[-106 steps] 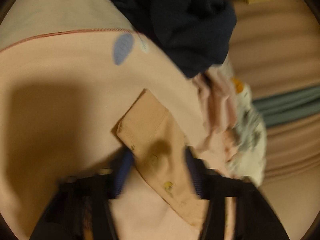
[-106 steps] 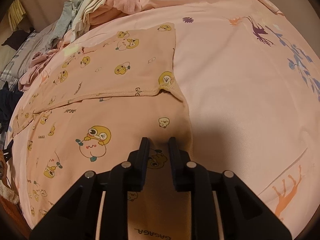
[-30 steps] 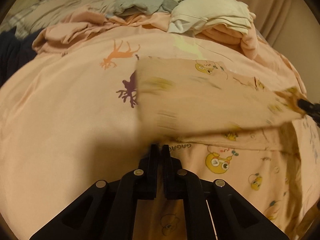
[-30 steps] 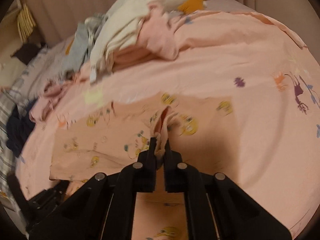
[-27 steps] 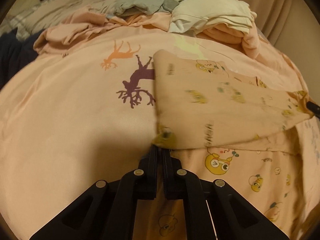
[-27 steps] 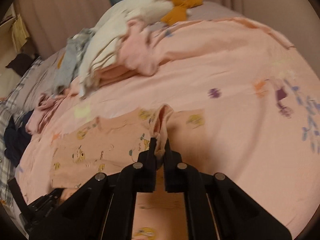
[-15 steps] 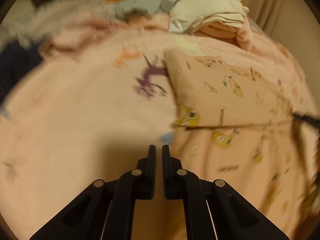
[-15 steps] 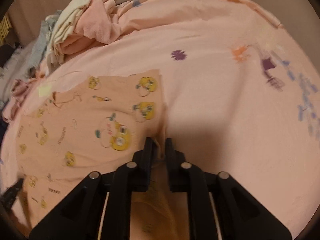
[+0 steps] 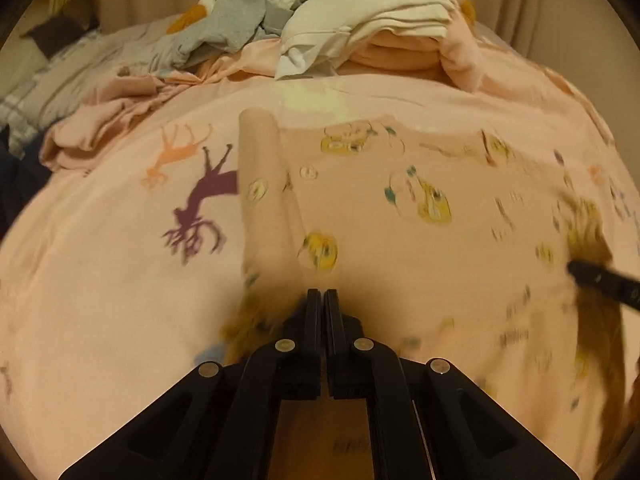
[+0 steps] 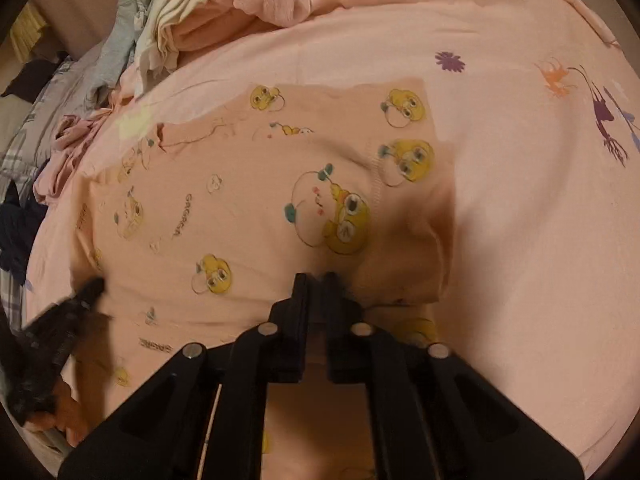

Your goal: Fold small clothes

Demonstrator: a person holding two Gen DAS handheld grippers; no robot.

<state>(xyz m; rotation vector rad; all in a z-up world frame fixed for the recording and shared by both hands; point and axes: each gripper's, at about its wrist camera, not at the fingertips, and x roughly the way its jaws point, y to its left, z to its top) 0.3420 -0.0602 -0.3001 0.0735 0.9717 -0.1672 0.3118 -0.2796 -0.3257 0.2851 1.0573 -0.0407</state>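
Left black two-finger gripper [image 9: 323, 294]: angled downward, jaws together, nothing between. Right black two-finger gripper [image 10: 316, 278]: angled downward, jaws closing.

A pink printed bedsheet [image 10: 520, 208] carries a flat peach cartoon-print garment [image 10: 248, 208] and, behind it, heaped clothes [image 9: 360, 36].

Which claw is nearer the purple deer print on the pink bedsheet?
Left. The left claw sits just right of the purple deer print; the right claw is across the peach cartoon-print garment.
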